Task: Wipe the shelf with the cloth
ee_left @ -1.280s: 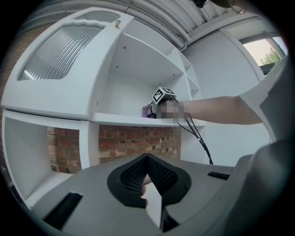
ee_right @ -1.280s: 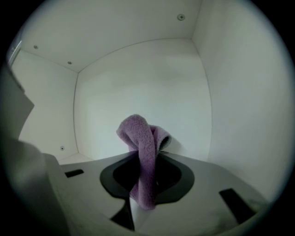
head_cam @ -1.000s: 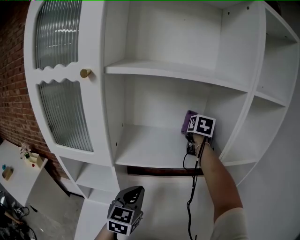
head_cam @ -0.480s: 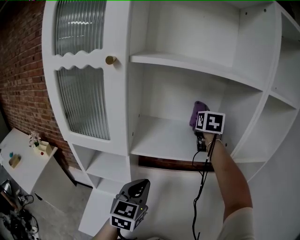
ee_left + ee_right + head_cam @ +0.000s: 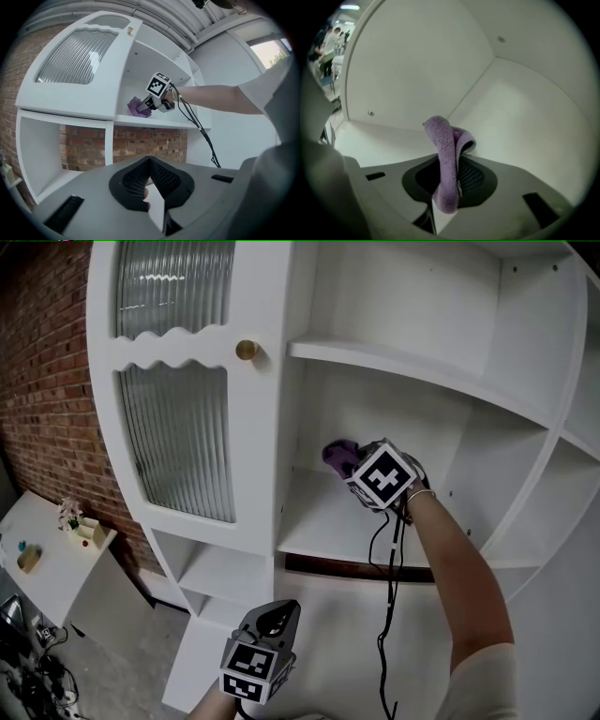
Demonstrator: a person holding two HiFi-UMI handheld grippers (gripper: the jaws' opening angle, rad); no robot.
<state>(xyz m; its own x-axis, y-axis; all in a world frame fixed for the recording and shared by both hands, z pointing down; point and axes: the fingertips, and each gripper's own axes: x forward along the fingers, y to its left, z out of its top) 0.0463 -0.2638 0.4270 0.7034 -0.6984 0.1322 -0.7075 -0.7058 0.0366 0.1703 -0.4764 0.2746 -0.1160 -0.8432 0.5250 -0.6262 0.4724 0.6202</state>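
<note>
A purple cloth (image 5: 339,455) (image 5: 446,154) (image 5: 136,107) is pinched in my right gripper (image 5: 352,465), which reaches into the white cabinet's middle compartment, above the shelf board (image 5: 328,521) and toward its left side wall. In the right gripper view the cloth stands folded between the shut jaws, with the back corner of the compartment behind it. Whether the cloth touches a surface I cannot tell. My left gripper (image 5: 274,620) (image 5: 151,176) hangs low in front of the cabinet, jaws shut with nothing in them.
The cabinet has a ribbed-glass door (image 5: 178,418) with a brass knob (image 5: 247,350) on the left, an upper shelf (image 5: 412,367), and side compartments at right (image 5: 572,484). A brick wall (image 5: 42,399) and a small white table (image 5: 42,563) lie to the left. A black cable (image 5: 386,615) hangs from the right gripper.
My right gripper has swept the cloth leftward across the compartment, from its right side to near the left wall. The view has shifted slightly. The left gripper stays low.
</note>
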